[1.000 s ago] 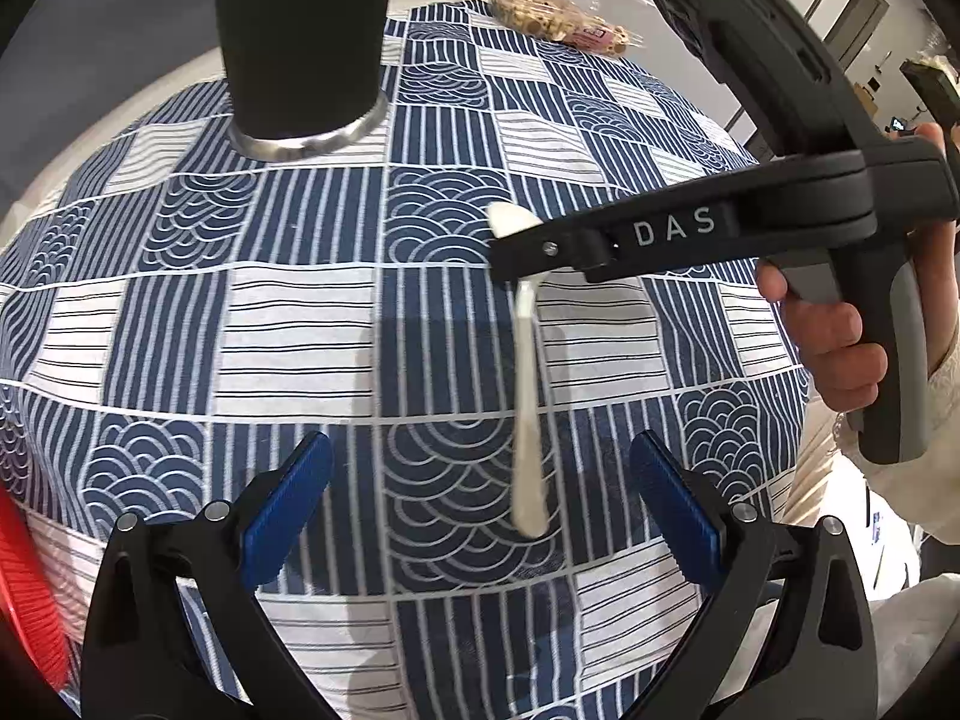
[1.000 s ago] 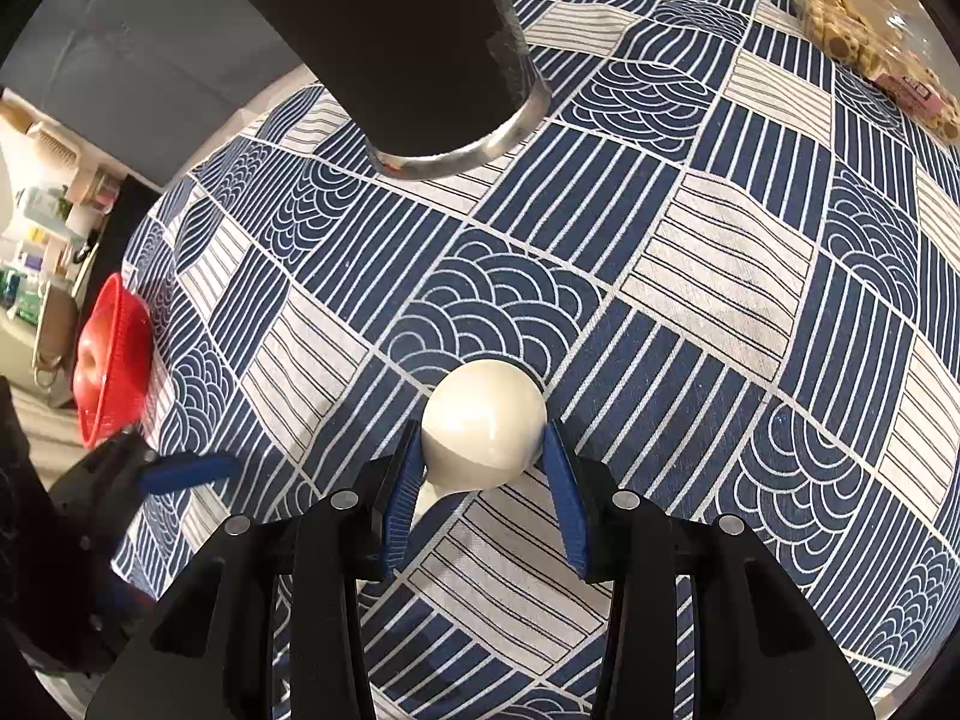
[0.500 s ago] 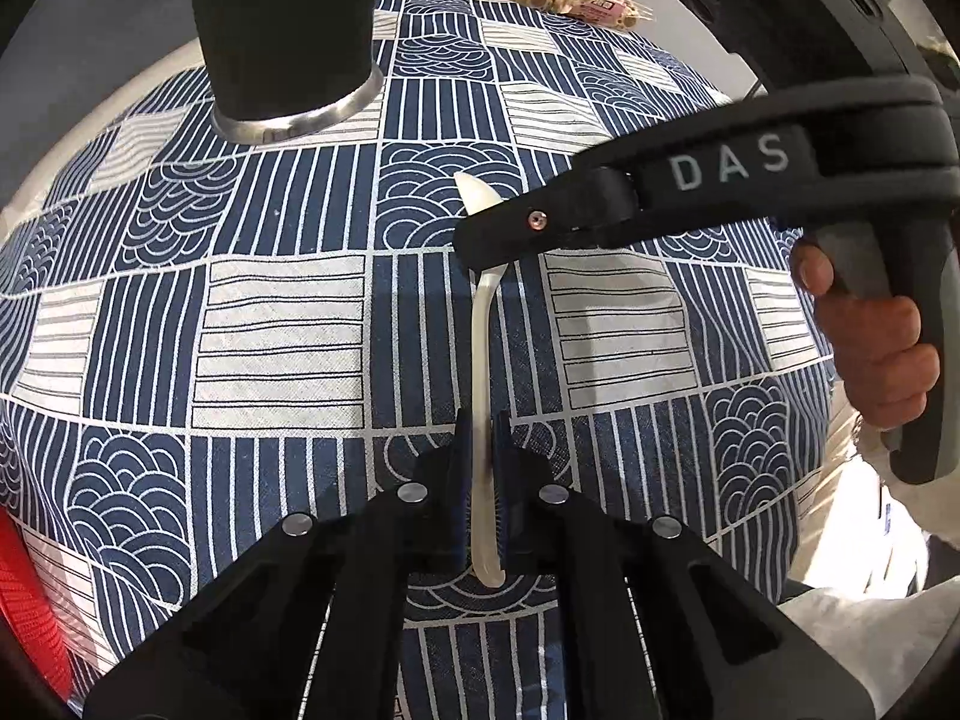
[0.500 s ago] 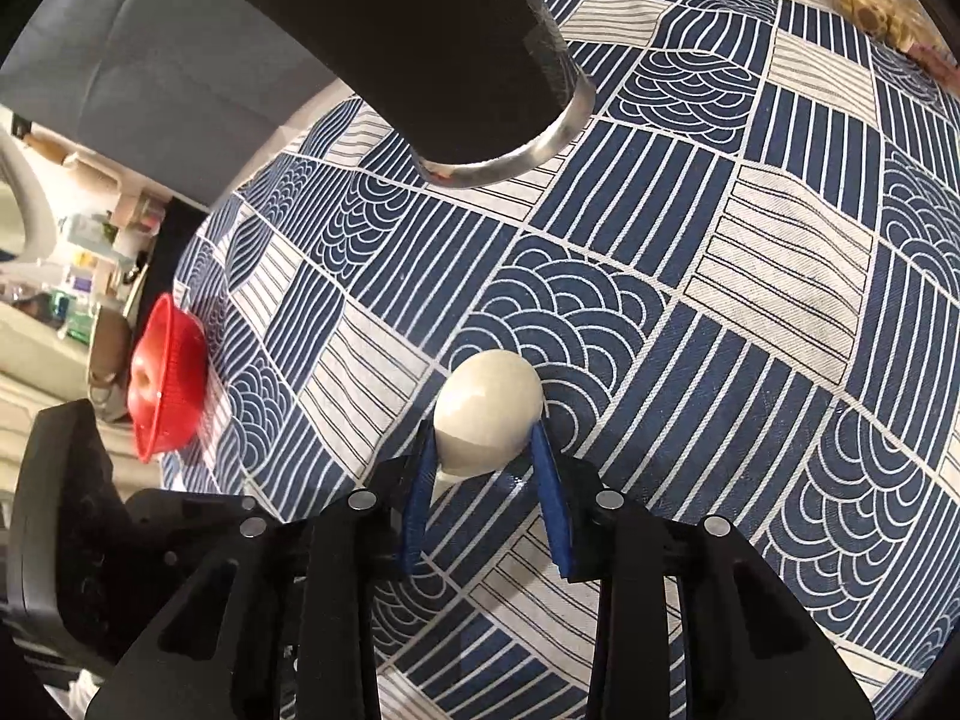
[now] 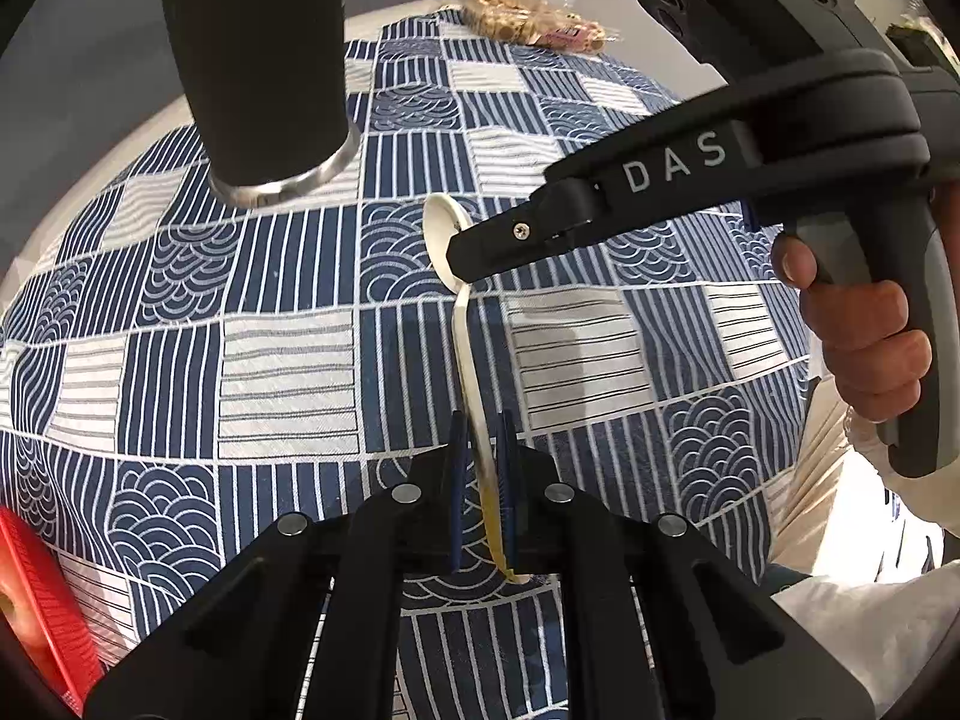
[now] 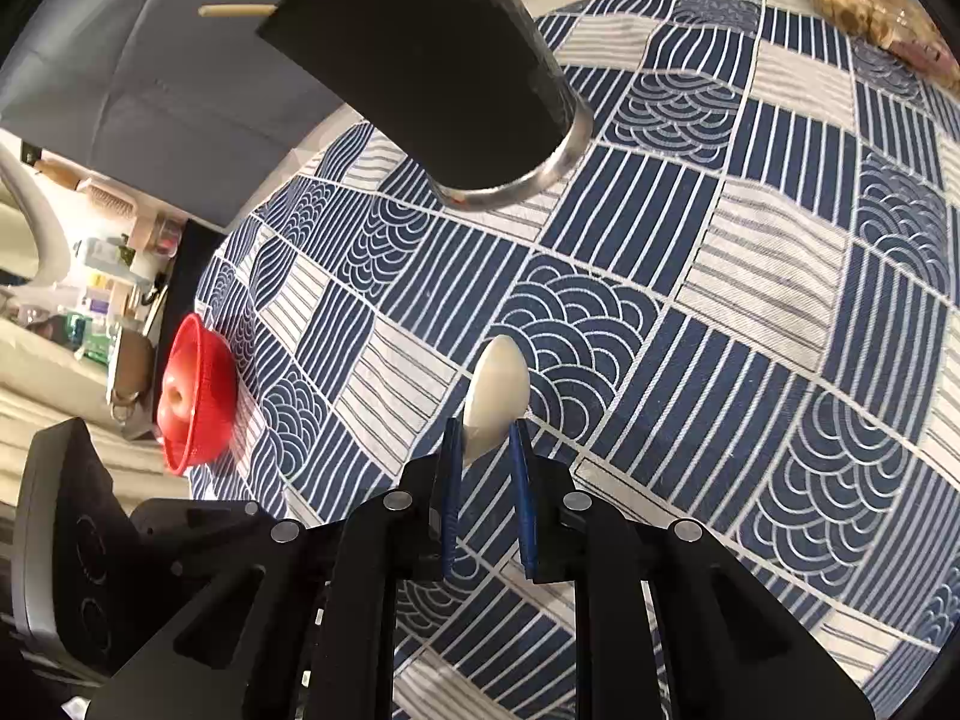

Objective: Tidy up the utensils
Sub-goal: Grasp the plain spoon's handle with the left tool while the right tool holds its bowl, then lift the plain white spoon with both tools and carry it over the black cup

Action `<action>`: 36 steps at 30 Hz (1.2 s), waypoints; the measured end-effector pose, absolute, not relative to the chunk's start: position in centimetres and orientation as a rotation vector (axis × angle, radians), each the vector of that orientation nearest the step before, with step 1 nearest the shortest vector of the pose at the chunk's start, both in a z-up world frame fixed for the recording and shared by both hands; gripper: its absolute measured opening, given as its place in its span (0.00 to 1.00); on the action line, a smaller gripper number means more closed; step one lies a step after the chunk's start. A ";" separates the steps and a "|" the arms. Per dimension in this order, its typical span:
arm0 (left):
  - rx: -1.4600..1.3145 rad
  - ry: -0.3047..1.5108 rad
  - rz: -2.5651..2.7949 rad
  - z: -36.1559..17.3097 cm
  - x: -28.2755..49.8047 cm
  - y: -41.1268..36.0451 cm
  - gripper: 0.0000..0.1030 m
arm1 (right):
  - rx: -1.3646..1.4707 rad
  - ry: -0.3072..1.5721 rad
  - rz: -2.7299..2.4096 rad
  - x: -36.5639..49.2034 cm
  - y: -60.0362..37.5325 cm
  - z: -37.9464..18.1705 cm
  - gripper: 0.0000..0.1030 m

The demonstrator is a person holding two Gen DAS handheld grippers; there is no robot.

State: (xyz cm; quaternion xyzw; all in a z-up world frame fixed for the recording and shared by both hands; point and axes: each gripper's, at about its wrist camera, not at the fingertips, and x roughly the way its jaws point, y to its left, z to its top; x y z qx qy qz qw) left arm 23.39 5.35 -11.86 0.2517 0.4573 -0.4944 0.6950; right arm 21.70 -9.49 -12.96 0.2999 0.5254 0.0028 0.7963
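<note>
Both tongs clamp one cream spoon (image 5: 471, 372) above the table (image 5: 288, 360): the left tongs (image 5: 482, 462) grip its handle at lower centre, the right tongs (image 6: 486, 450) its bowl, probably a handover toward the black utensil cup (image 5: 258, 66), upper left.

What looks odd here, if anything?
One cream spoon is clamped at both ends at once: the left gripper holds its handle and the right gripper pinches its bowl, above the tablecloth. Nothing looks spilled or broken.
</note>
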 end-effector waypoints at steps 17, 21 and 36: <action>0.561 0.775 -1.185 -2.7 22.6 4.5 0.10 | 0.558 0.990 -0.105 20.4 -11.0 -1.6 0.14; 0.574 0.710 -1.175 -0.6 22.7 3.7 0.10 | 0.521 0.960 -0.118 21.1 -11.4 1.4 0.14; 0.531 0.544 -1.106 6.5 26.2 -0.5 0.05 | 0.358 0.851 -0.047 26.9 -14.9 11.0 0.00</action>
